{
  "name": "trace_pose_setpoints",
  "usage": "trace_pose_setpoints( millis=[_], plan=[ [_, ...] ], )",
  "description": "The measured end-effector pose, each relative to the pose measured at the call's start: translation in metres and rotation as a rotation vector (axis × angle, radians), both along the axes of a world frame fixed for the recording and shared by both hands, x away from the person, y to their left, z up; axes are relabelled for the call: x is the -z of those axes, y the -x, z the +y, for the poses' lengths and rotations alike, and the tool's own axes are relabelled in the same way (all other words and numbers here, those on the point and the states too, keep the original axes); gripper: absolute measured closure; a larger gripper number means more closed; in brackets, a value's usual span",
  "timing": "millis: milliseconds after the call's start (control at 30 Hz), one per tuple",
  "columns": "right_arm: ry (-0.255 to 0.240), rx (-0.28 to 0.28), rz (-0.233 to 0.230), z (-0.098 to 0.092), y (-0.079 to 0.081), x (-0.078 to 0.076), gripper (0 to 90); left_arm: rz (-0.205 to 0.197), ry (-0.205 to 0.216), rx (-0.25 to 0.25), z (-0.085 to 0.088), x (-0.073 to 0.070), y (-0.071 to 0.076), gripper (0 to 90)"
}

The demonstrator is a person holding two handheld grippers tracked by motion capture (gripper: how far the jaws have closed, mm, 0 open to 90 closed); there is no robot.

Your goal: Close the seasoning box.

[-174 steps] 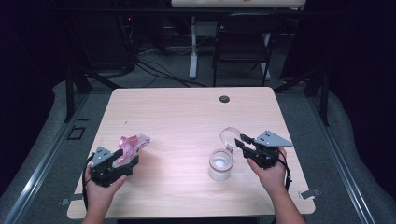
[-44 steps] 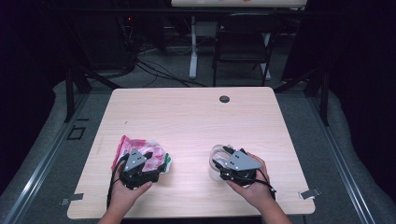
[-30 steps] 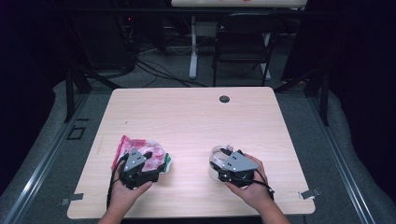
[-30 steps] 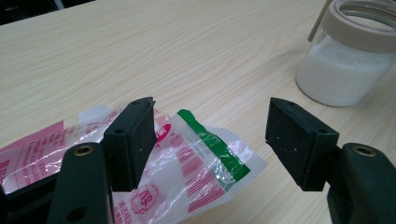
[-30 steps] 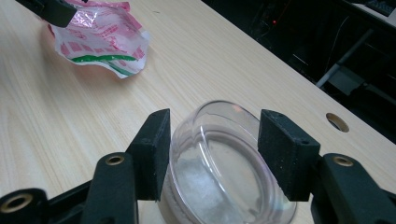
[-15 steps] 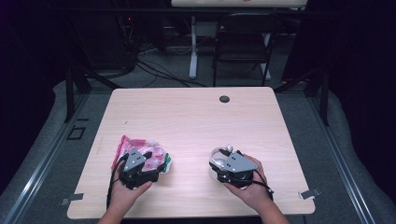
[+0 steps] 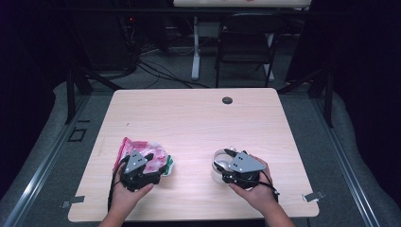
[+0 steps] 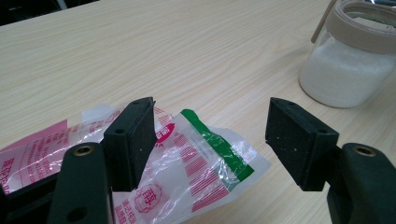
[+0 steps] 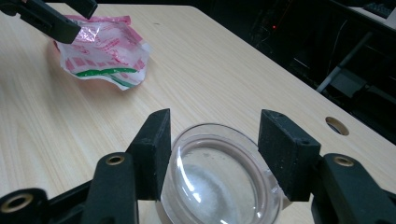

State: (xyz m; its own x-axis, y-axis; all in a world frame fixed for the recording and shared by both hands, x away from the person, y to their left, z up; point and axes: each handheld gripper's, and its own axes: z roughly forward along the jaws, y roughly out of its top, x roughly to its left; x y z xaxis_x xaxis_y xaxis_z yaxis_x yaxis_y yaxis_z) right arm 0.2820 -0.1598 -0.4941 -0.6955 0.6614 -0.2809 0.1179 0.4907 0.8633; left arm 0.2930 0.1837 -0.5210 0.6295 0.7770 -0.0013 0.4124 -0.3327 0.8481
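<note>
On the near half of the table (image 7: pixel 198 118) two things are in hand: a crumpled plastic bag (image 7: pixel 142 151) at the near left and a glass jar (image 7: pixel 219 165) of white powder at the near right, the two well apart.

The left gripper (image 8: pixel 210 140) is held low over the bag (image 8: pixel 187 163), its jaws wide apart. The bag's green-striped end lies between and below the pads (image 8: pixel 135 135), which are not seen to touch it. In the high view this gripper (image 7: pixel 158 166) covers the bag's near end.

The right gripper (image 9: pixel 212 149) is set around the jar (image 9: pixel 219 182), one jaw on each side of the lidded top. The jaws are apart; the left pad stands just beside the glass, but whether it touches cannot be told. In the high view the gripper (image 7: pixel 226 166) sits over the jar's right side.

The step in hand is judged to be a grasp on each thing. For the jar, the jaws are best brought lower, below the lid's rim, and centred so that both pads meet the round wall at opposite points; an off-centre squeeze could make the smooth glass slide or tip and spill powder. The closing should be slow and firm.

For the bag, the thin film is likely to slip and crumple, so a raised fold near the green strip is best taken, with the pads lowered until the film lies between them before they are shut. A pinch made too high would close on air.
</note>
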Motion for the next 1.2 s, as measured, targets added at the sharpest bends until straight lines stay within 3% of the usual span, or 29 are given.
trace_pose_setpoints(
  millis=[300,633,867,1067,1200],
  plan=[
    [-0.038,0.035,0.000,-0.014,-0.003,-0.006,44.4,-0.004,0.010,-0.013,0.002,0.000,-0.002,33.2],
    [-0.068,0.120,0.005,-0.039,-0.009,-0.007,44.3,-0.002,0.026,-0.026,0.006,-0.001,-0.008,33.2],
    [-0.121,0.215,0.050,-0.061,-0.016,0.000,44.4,-0.002,0.025,-0.028,0.005,-0.001,-0.011,33.3],
    [-0.102,0.332,0.073,-0.077,-0.023,0.017,44.8,-0.001,0.021,-0.028,0.005,-0.001,-0.013,33.5],
    [-0.107,0.360,0.112,-0.084,-0.027,0.025,44.9,-0.001,0.018,-0.029,0.005,0.000,-0.014,33.6]
  ],
)
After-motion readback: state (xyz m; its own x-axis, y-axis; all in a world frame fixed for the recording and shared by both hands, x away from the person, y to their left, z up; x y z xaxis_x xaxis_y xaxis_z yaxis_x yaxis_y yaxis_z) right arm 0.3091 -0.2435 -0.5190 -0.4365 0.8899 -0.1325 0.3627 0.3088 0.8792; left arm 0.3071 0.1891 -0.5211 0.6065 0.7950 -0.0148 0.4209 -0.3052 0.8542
